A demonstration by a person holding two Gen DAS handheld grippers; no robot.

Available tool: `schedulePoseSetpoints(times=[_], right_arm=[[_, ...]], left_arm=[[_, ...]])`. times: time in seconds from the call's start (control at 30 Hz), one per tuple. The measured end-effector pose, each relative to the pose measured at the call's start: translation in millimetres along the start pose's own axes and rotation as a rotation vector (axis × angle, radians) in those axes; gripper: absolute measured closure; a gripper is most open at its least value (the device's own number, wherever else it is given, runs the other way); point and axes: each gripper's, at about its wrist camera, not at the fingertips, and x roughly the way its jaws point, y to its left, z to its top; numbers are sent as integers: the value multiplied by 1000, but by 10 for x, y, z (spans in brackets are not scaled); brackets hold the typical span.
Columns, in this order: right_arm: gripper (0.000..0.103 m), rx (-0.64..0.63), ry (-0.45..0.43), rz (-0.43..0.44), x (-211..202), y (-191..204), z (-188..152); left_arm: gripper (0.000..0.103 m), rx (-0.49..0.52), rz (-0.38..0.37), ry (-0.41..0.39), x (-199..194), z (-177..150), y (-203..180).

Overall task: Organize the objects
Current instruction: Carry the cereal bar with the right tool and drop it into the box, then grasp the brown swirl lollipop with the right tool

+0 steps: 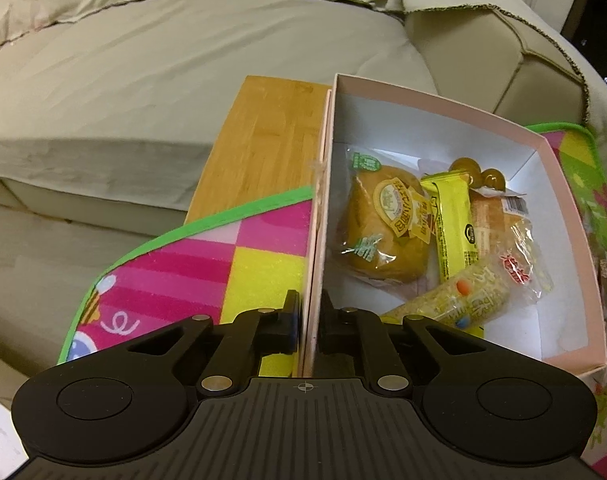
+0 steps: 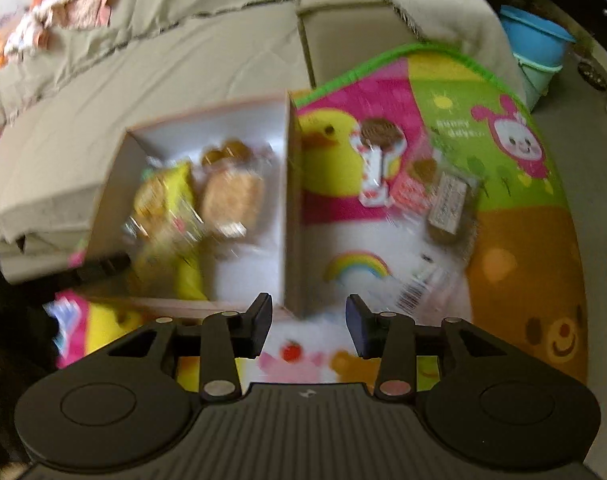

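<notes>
Left gripper (image 1: pixel 309 312) jaws clamped on wall of pale pink cardboard box (image 1: pixel 571 216) holding wrapped snacks (image 1: pixel 387 224). Right gripper (image 2: pixel 308 322) jaws apart, empty, over colourful play mat (image 2: pixel 523 240); loose packets (image 2: pixel 379 160) remain there. Risk: thin wall buckling, box tipping.

Right gripper (image 2: pixel 308 320) hangs open above the box (image 2: pixel 291 200) corner; wrapped snacks (image 2: pixel 379 160) lie on the mat (image 2: pixel 523 240).
</notes>
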Motion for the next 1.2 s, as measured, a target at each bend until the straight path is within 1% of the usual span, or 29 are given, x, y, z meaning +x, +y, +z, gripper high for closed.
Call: schedulePoseSetpoints(times=[0.03,0.13,0.17,0.23,0.33,0.4,0.57,0.67,0.83,0.93,1.0,1.1,1.13,1.17,1.2], right_arm=[[63,7,22,18,38,-42,-22],[64,49,100,127,189,-168,-77],[68,44,109,155,225,-165,-84],[72,23,105,201,260,-118,-77],[73,-3,91,260,299,7,-13],[73,-16,97,278,358,74,52],[73,-41,99,292,464,135,156],[73,-46,101,315,493,126,194],[73,-52,100,348,537,214,250],[73,-98,79,362,496,254,291],[73,-123,53,372,405,192,310],[72,-127,5,364,238,-64,406],[70,-102,-11,350,191,-185,478],[63,-84,-32,318,167,-285,536],[61,-74,-55,274,157,-372,597]], left_arm=[[93,1,10,-1,5,-2,-15],[93,0,35,-9,4,-9,-50],[93,-2,45,-12,4,-13,-60],[92,-9,64,-16,0,-17,-85],[93,-19,71,-15,14,-12,-121],[93,-17,66,-12,32,-14,-166],[93,3,75,-21,65,30,-271],[94,11,70,-31,74,82,-264],[95,57,69,-52,115,179,-260],[94,58,70,-64,144,217,-233],[94,57,69,-72,159,212,-206],[94,67,58,-81,180,214,-183],[94,78,59,-84,176,209,-179],[94,90,61,-86,181,213,-171],[94,94,61,-87,187,221,-159]])
